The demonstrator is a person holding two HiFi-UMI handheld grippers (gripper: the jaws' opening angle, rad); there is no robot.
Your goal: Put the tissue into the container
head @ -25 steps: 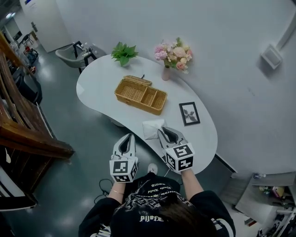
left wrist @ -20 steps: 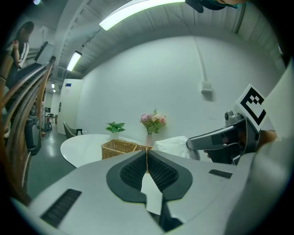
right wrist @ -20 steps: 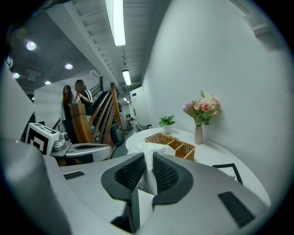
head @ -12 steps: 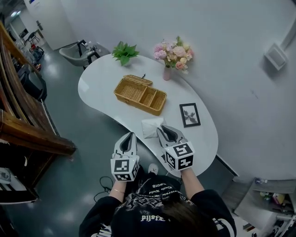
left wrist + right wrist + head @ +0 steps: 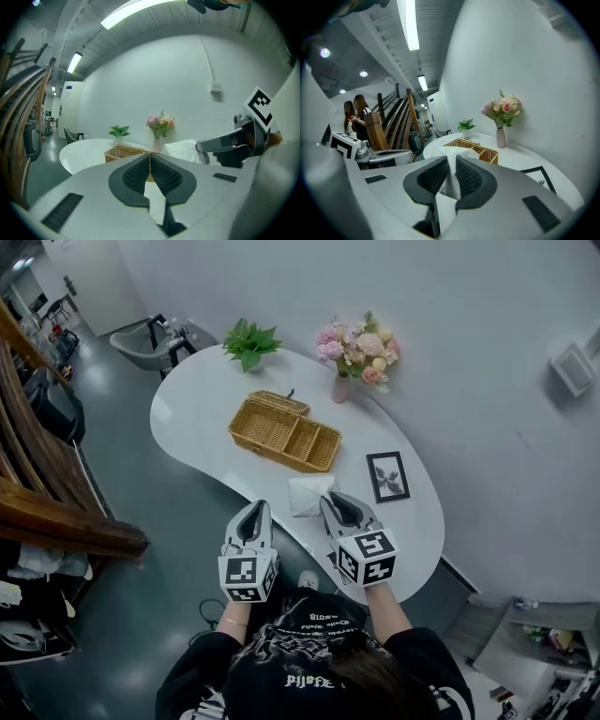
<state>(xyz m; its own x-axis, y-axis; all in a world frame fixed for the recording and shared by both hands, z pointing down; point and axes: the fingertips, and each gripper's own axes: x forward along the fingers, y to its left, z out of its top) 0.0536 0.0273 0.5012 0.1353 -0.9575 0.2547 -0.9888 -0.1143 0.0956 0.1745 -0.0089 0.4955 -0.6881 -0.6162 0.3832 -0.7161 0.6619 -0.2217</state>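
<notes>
A white tissue (image 5: pixel 308 494) hangs from my right gripper (image 5: pixel 330 500), whose pads are shut on it just above the near edge of the white table (image 5: pixel 197 409). In the right gripper view the tissue (image 5: pixel 451 177) is pinched between the dark pads. The wicker basket (image 5: pixel 284 431), with divided compartments, stands further back at the table's middle. My left gripper (image 5: pixel 254 510) hovers off the table's near edge, left of the tissue, jaws together and holding nothing. From the left gripper view the basket (image 5: pixel 124 153) lies ahead and the tissue (image 5: pixel 183 150) shows to the right.
A vase of pink flowers (image 5: pixel 356 351) and a green potted plant (image 5: pixel 249 341) stand at the table's far edge. A framed picture (image 5: pixel 387 475) lies flat to the right of the tissue. A wooden staircase (image 5: pixel 47 493) runs along the left. Two people (image 5: pixel 355 112) stand far off.
Both grippers and the tissue stay in about the same place; the view has shifted slightly.
</notes>
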